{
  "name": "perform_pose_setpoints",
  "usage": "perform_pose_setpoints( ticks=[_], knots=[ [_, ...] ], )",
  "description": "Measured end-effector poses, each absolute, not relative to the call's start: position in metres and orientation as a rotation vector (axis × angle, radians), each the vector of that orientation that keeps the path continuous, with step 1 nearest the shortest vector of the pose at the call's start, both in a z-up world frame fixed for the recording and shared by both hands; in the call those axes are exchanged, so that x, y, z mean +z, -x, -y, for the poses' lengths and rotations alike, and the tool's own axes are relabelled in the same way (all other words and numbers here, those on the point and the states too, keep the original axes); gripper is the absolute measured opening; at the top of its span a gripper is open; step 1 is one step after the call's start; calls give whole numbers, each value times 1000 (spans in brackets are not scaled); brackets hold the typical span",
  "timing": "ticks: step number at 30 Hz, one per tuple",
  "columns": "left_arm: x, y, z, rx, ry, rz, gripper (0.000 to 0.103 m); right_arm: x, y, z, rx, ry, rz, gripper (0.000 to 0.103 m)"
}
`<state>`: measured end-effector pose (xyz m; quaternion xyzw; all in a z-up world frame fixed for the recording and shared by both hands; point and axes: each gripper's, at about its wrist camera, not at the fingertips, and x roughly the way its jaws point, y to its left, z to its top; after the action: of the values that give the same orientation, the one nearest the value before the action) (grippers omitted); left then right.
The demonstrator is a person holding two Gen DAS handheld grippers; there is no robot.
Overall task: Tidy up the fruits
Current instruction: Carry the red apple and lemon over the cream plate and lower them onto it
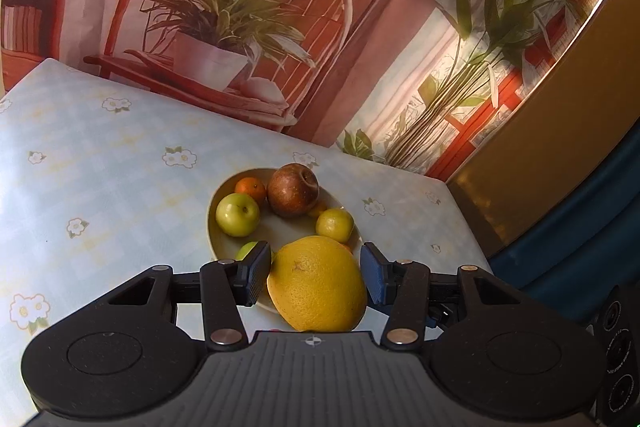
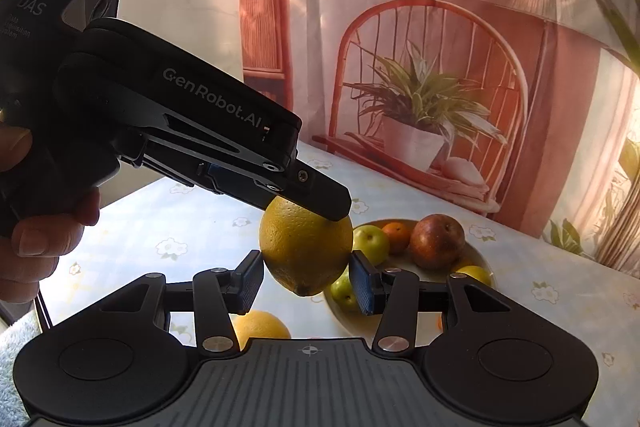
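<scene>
Bench [image 1: 100, 167] under both my arms, floral cloth. My left hand [image 2: 36, 235] wraps handle, left tongs [image 1: 316, 267] tilted down, clamped on yellow grapefruit [image 1: 318, 287], held in air near plate [image 1: 280, 227] of apples. My right tongs [image 2: 306, 279] narrow, empty, grapefruit just beyond pads.

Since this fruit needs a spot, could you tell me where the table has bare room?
The tablecloth left of the plate is bare, as is the strip between plate and backdrop. The plate itself is crowded with fruit.
</scene>
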<state>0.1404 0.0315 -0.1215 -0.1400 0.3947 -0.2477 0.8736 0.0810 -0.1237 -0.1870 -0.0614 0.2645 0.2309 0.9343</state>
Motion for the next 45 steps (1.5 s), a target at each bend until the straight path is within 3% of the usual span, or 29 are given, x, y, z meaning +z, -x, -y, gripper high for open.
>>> perform_pose_setpoints(
  ticks=[20,45],
  knots=[
    [-179,-257,32,-508,232,-985,52,-258,-205,174,466,48,-719,43],
    [-188,-262,31,-459,216,-959,50,-272,-210,173,444,-26,-766,44]
  ],
)
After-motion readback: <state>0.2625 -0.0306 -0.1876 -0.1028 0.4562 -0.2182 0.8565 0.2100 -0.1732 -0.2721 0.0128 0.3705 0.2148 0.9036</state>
